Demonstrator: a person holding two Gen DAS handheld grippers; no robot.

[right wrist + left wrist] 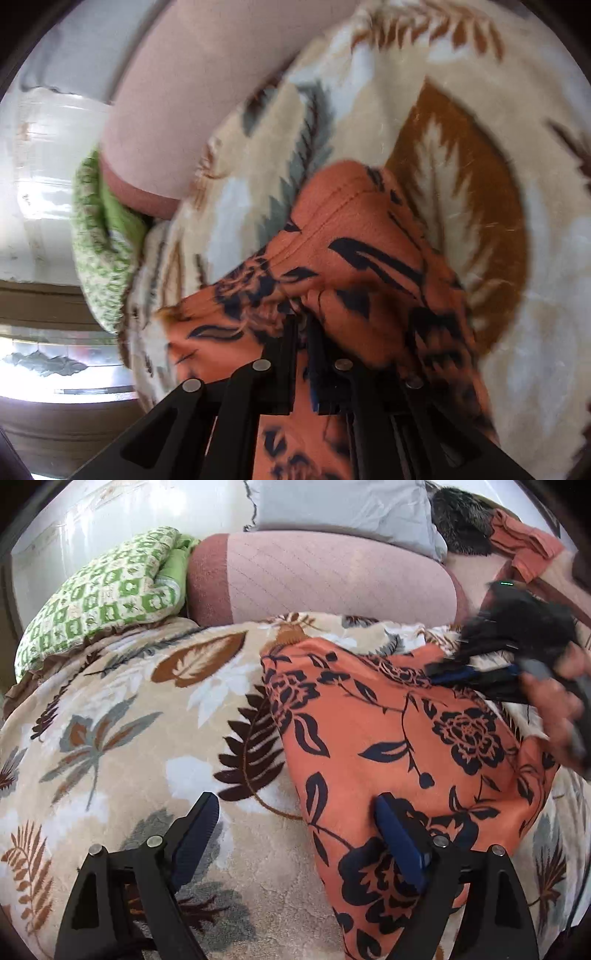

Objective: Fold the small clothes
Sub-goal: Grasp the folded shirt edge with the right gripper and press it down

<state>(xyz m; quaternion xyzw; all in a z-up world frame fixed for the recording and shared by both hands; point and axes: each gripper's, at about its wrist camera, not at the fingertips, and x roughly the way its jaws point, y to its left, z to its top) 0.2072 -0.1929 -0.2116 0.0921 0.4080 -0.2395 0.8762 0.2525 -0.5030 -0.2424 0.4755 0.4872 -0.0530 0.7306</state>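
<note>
Spread on the leaf-print blanket (122,716) of the bed: orange floral garment (399,746), long axis running from the near edge toward the pink bolster (332,576). Clamped on its far end beside that bolster, right tool (301,317), fingers together. Hovering over the near end, left tool (295,823), fingers wide apart.

Leaf-patterned blanket (129,709), pink bolster (332,576), green pillow (107,590), glossy white wall (110,513).

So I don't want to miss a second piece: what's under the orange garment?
Around the orange garment only the leaf-print blanket shows, so it lies on that. Anything beneath its middle is covered.
</note>
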